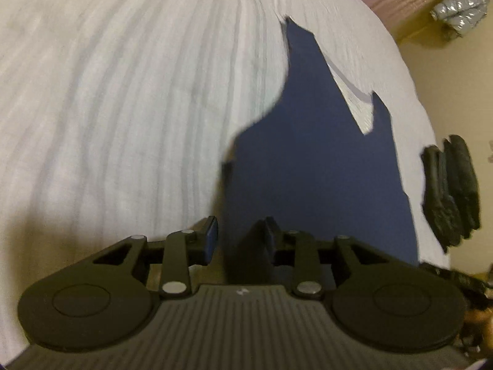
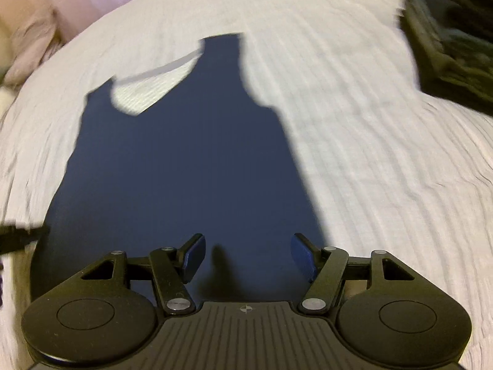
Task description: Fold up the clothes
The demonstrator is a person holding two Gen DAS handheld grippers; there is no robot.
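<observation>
A navy sleeveless top [image 2: 185, 160] lies flat on a white ribbed bedspread [image 2: 369, 123], straps and neckline pointing away. It also shows in the left wrist view [image 1: 314, 169]. My right gripper [image 2: 248, 254] is open, with its jaws wide apart, and hovers over the top's near hem with nothing between its blue pads [image 2: 194, 256]. My left gripper [image 1: 240, 234] is over the top's near left edge, its jaws partly apart; a dark fold sits between them, but I cannot tell if they grip it.
The bedspread [image 1: 107, 108] fills most of the left wrist view. A dark crumpled garment [image 1: 450, 191] lies at the bed's right edge. A dark olive cloth pile [image 2: 446, 37] sits at the far right. Pink bedding [image 2: 61, 3] lies at the far left. A silver padded item [image 1: 462, 9] lies on the floor.
</observation>
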